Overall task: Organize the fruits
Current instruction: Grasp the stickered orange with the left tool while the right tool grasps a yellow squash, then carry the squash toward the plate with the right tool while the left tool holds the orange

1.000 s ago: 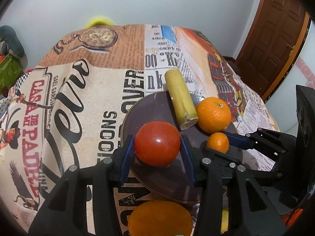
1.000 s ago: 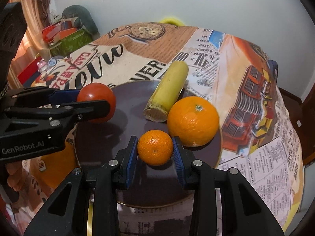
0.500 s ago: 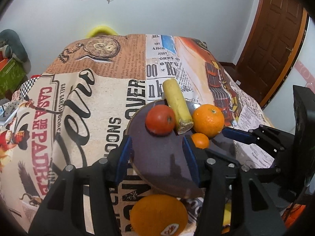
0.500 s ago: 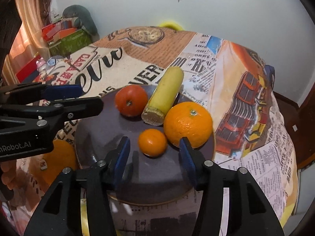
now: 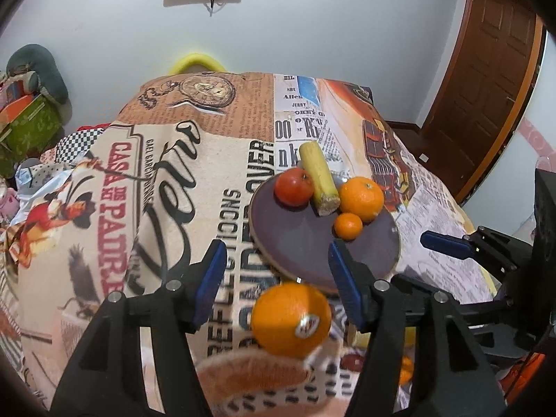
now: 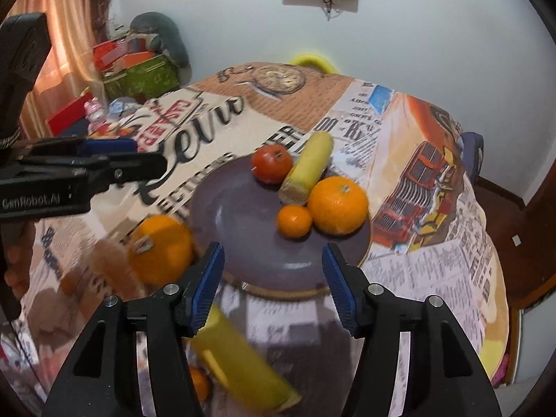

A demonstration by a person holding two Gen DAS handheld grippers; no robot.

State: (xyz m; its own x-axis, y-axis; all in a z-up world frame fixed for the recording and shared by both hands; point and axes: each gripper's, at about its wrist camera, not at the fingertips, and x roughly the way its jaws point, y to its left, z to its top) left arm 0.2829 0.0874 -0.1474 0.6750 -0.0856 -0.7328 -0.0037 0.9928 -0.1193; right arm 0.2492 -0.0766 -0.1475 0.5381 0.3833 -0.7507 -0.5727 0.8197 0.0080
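Note:
A dark purple plate [image 5: 299,239] [image 6: 239,222] holds a red tomato [image 5: 293,187] [image 6: 272,163], a cut banana piece [image 5: 319,178] [image 6: 307,171], a big orange [image 5: 361,198] [image 6: 337,205] and a small mandarin [image 5: 348,226] [image 6: 294,221]. My left gripper [image 5: 278,278] is open and empty, pulled back over the plate's near edge. A stickered orange [image 5: 291,319] [image 6: 160,248] lies on the cloth just below it. My right gripper [image 6: 271,278] is open and empty at the plate's near rim. A second banana piece [image 6: 239,365] lies below it.
A printed tablecloth [image 5: 166,187] covers the table. A small orange fruit [image 6: 199,384] and a tan blurred shape [image 5: 253,370] lie near the front edge. Boxes and soft toys [image 6: 139,66] sit at the left; a wooden door [image 5: 486,80] at the right.
Both grippers opened and let go, the left of the tomato, the right of the mandarin. Both pulled back and up from the plate. The fruits stay on the plate.

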